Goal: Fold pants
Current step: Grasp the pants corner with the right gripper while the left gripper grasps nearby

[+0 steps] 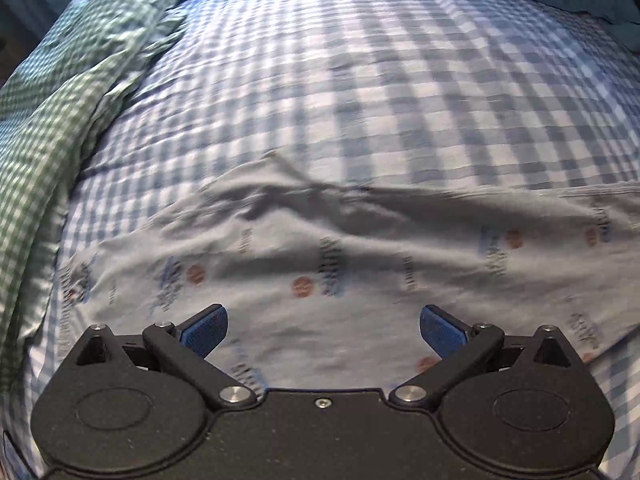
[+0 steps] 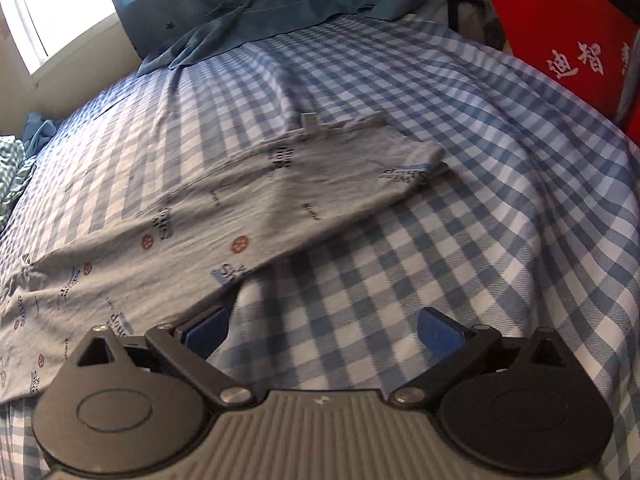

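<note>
The grey printed pants (image 2: 256,208) are seen lying lengthwise, apparently folded leg on leg, across the centre of the checked bedsheet (image 2: 460,240), further folds being left, while the left gripper (image 1: 323,330) and right gripper (image 2: 322,330) are held wide open, empty.

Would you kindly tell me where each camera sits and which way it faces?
Left wrist: behind the open left tool, low over the pale grey printed cotton pants.
Right wrist: behind the open right tool, over the blue-and-white checked bedsheet beside them.
Both show pants and sheet; no hands visible.
</note>
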Tool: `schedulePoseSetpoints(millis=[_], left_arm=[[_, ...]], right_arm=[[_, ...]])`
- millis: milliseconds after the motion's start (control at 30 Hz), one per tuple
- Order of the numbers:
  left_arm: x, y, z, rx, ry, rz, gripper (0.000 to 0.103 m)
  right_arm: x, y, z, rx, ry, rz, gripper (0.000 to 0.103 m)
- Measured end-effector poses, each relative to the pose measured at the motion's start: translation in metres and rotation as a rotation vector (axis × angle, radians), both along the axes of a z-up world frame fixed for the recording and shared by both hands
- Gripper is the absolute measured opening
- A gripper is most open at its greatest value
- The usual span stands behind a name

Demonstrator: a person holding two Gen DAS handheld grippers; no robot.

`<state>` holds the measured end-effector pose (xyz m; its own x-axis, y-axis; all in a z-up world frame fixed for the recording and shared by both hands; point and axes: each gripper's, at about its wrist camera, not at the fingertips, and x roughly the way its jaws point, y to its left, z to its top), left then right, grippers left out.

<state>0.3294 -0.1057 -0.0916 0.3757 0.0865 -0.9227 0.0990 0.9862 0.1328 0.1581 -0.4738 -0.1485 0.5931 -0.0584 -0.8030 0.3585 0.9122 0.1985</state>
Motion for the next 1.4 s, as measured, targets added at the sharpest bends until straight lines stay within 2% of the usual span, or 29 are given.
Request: schedulePoseSetpoints(millis=[133,300,433,600,733,867,933,1100,1133,1167,1233,1300,1400], left_arm=[[0.023,-0.095,0.004,-0.047,-0.001,-0.148,0.102],[0.043,-0.221,0.007,-0.089,-0.018,-0.394,0.102],[0.049,-0.302,0.001,-0.057,-0.038,-0.582,0.102],[0.056,-0.371,-0.019,0.029,-0.06,-0.729,0.102],[0.064,-0.405,-0.04,0.07,-0.036,-0.766,0.102],[0.072,-0.427,-0.06,0.127,-0.023,-0.785,0.102],[0.075,-0.434,-0.067,0.152,-0.013,-0.789,0.102],[0.083,-0.444,-0.068,0.157,0.013,-0.773,0.102],[0.084,-0.446,-0.066,0.157,0.021,-0.763,0.102],[0.085,-0.446,-0.063,0.153,0.027,-0.754,0.102],[0.087,-0.444,-0.054,0.133,0.045,-0.731,0.102],[0.092,-0.442,-0.042,0.085,0.077,-0.688,0.102],[0.102,-0.433,-0.023,-0.051,0.159,-0.6,0.099]], right_arm=[[-0.01,-0.034,-0.006,0.022,-0.026,0.025,0.103],[-0.004,-0.065,-0.01,0.03,-0.077,0.069,0.102],[0.014,-0.08,-0.014,0.025,-0.119,0.104,0.093],[0.035,-0.095,-0.024,0.063,-0.161,0.069,0.08],[0.046,-0.104,-0.029,0.076,-0.18,0.026,0.066],[0.055,-0.113,-0.035,0.086,-0.187,-0.003,0.057],[0.059,-0.115,-0.036,0.079,-0.184,-0.011,0.048],[0.065,-0.122,-0.037,0.103,-0.187,-0.067,0.044],[0.066,-0.121,-0.037,0.093,-0.183,-0.074,0.039],[0.068,-0.118,-0.037,0.074,-0.177,-0.078,0.036],[0.069,-0.115,-0.037,0.054,-0.175,-0.074,0.017],[0.069,-0.112,-0.035,0.036,-0.182,-0.073,0.013],[0.069,-0.1,-0.027,-0.054,-0.188,-0.041,0.011]])
